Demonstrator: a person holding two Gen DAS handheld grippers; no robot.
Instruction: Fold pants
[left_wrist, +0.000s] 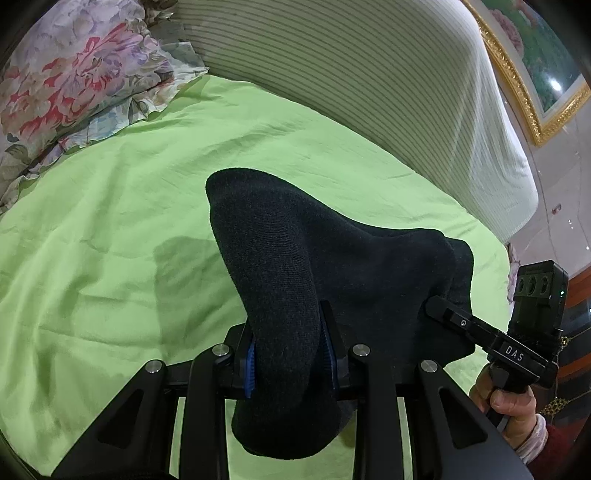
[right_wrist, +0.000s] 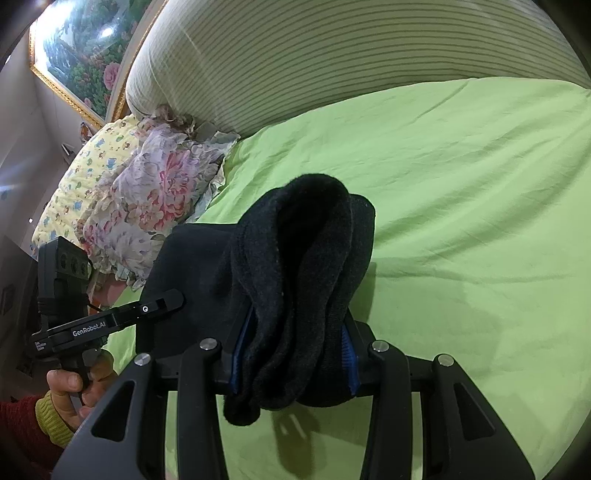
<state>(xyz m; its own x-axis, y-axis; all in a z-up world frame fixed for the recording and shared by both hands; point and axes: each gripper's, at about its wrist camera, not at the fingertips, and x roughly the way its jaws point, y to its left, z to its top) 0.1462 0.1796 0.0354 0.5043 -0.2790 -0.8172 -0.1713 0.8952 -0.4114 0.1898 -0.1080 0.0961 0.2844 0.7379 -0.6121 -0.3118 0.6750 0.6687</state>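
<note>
Colours I log from my two wrist views: pants (left_wrist: 295, 280), dark navy to black, plain fleecy knit. Bed sheet (left_wrist: 110, 221), plain lime green. Headboard cushion (left_wrist: 369, 92), cream with thin grey stripes. Pillow (right_wrist: 155, 206), pink and lilac floral print. Second pillow (right_wrist: 81, 173), pale yellow, small multicoloured motifs. Picture frame (left_wrist: 517, 92), gold. Finger pads (right_wrist: 349, 354), blue.

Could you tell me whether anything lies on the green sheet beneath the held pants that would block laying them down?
Nothing visible does. Both grippers, left and right, hold the dark pants above bare green sheet; the floral pillow sits off near the headboard.
</note>
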